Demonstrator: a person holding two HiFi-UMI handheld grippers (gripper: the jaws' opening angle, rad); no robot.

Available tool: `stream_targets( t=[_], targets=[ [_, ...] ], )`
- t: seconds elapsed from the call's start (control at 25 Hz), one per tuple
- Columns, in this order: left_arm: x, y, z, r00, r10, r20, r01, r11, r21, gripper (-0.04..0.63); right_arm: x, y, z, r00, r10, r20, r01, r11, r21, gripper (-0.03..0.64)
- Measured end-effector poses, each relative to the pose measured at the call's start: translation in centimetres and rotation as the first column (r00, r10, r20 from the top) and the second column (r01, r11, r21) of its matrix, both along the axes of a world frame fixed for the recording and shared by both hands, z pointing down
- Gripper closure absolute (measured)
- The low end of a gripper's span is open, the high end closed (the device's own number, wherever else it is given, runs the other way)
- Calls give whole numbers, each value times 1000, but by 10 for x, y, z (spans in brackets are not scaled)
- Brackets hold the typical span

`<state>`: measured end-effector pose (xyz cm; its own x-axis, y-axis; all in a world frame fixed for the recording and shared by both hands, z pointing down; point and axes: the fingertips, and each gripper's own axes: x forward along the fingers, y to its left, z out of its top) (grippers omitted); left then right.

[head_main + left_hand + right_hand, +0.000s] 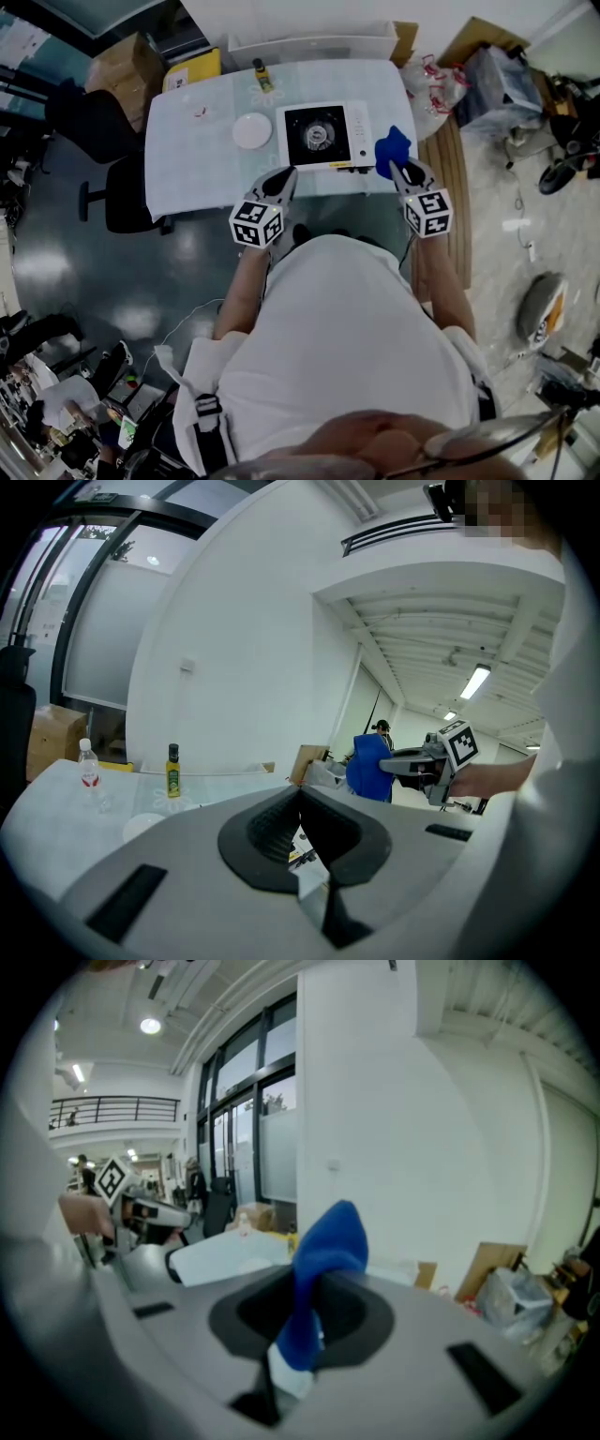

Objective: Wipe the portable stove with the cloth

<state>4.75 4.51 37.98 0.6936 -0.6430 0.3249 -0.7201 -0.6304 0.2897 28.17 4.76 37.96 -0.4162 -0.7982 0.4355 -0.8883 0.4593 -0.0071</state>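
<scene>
The right gripper (401,169) has its jaws clamped on the blue cloth (323,1260), which sticks up between them. The cloth hangs just beside the right edge of the stove (322,136), though I cannot tell from above whether it touches. The left gripper (281,180) hovers near the stove's front left corner over the table (197,159), with its jaws pressed together on nothing.

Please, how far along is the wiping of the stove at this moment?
Done: the cloth is picked up and clamped in the right gripper. In hand: it hangs in the air beside the right edge of the portable stove. Left: all the wiping, since the cloth does not touch the stove. The left gripper is shut and empty.
</scene>
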Motion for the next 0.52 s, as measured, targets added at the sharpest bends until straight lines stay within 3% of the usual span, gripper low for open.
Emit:
stream_targets(
  t=[0.52],
  targets=[
    [4,-4,-4,1000,-5,3,5,1000,5,563,5,-2,-4,1000,-8,9,8,1000,7,541]
  ],
)
